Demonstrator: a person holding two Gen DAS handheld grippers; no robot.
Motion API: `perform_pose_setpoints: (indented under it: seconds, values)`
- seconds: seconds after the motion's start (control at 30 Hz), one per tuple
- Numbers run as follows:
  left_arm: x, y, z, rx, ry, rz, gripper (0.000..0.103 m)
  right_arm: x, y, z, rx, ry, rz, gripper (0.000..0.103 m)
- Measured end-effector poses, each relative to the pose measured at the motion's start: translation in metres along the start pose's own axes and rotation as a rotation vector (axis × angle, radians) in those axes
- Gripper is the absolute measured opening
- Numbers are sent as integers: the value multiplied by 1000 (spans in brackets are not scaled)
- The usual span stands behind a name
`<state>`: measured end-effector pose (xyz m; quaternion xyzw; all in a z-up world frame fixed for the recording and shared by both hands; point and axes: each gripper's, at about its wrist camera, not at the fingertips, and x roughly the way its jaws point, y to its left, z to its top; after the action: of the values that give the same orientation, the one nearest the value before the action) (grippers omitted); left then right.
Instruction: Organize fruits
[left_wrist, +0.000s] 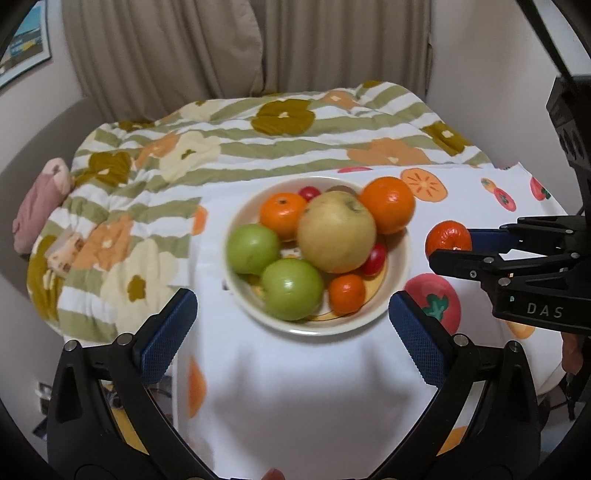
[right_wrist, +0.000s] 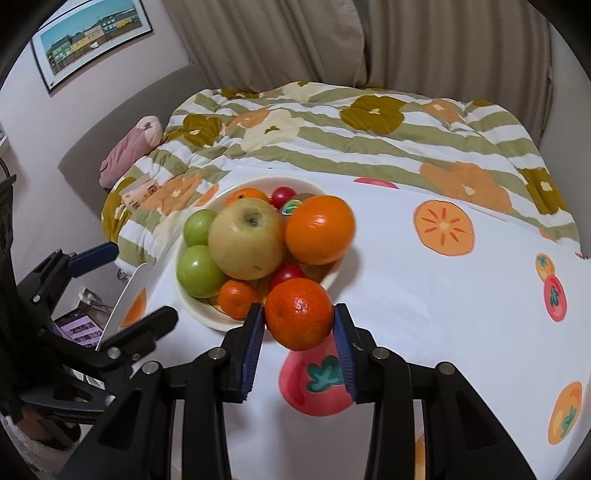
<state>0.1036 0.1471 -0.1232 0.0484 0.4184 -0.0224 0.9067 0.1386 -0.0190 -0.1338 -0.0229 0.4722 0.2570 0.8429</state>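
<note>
A cream bowl (left_wrist: 400, 254) (right_wrist: 184, 291) on the white fruit-print cloth holds a yellow apple (left_wrist: 336, 232) (right_wrist: 246, 240), two green apples (left_wrist: 291, 288) (right_wrist: 199, 271), oranges (left_wrist: 388, 205) (right_wrist: 319, 229), a small mandarin (left_wrist: 346, 298) and cherry tomatoes (left_wrist: 373, 259). My right gripper (right_wrist: 299, 332) (left_wrist: 448, 242) is shut on a mandarin (right_wrist: 298, 313) (left_wrist: 448, 238), held just right of the bowl above the cloth. My left gripper (left_wrist: 291, 325) is open and empty, in front of the bowl; it also shows in the right wrist view (right_wrist: 131, 286).
A flowered striped quilt (left_wrist: 221, 147) (right_wrist: 369, 129) lies behind the cloth, with a pink cushion (left_wrist: 40, 206) (right_wrist: 129, 147) at its left. Curtains hang behind. The table's left edge drops off near the bowl; a phone (right_wrist: 79, 328) lies below.
</note>
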Motion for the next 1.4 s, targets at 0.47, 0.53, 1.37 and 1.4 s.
perform_pose_setpoints:
  seconds: [0.47,0.53,1.37,1.4]
  values:
    - [9,32,-21,-27,48,52,103,43,14,1,-75,46,19,35]
    - [11,35,-21,-31,51,50,103,44,14,2,-77,44,16,35]
    - [-11,33,-6,14,17,11,103,1,25,7,-23,-53,-38,84]
    - [-18,33,-2,16,10,7,103,-7,27,8,-13,-63,-45,84]
